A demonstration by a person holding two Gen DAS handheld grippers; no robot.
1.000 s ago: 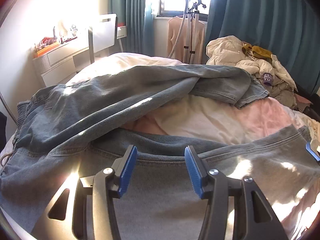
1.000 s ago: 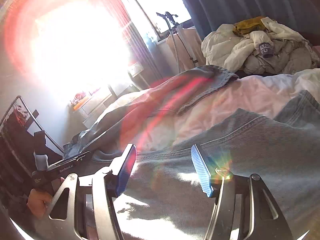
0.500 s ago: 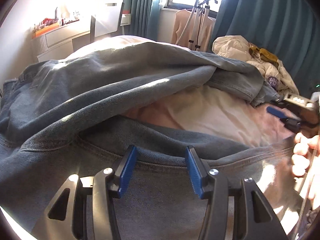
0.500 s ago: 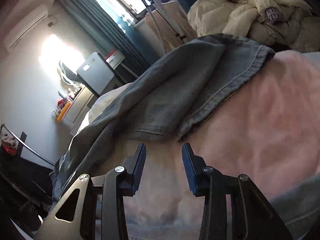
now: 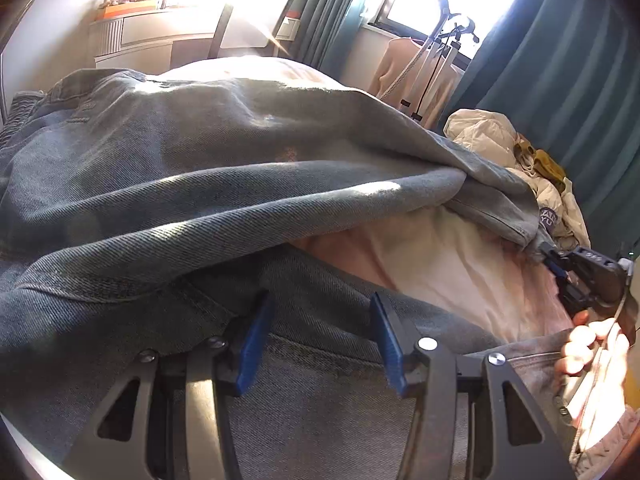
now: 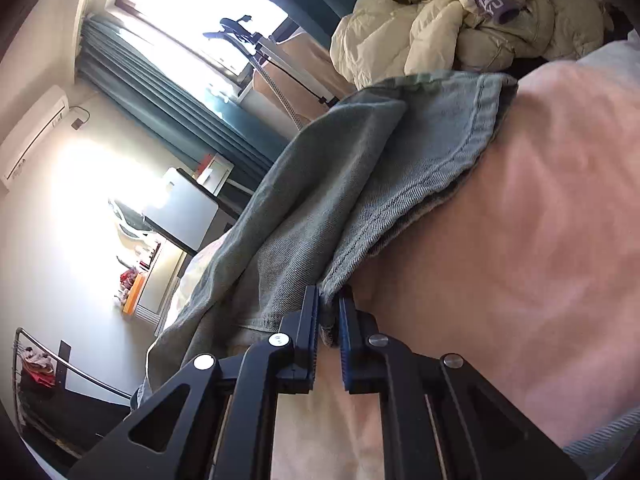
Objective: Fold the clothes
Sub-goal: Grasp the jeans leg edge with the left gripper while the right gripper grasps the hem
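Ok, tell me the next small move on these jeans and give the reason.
Probably lift the right gripper and carry the jeans leg hem it has pinched toward the near leg under the open left gripper. The two legs lie apart with pink bedding showing between them, so laying one leg on the other looks like the next fold.

Readable text: one purple patch only

A purple patch point(image 6: 496, 0) on the cream padded jacket point(image 6: 440, 36) in the clothes pile bears pale capitals, partly folded: "ANA" over "YU" from the right wrist, "AN" over "YU" from the left; nothing else is legible.
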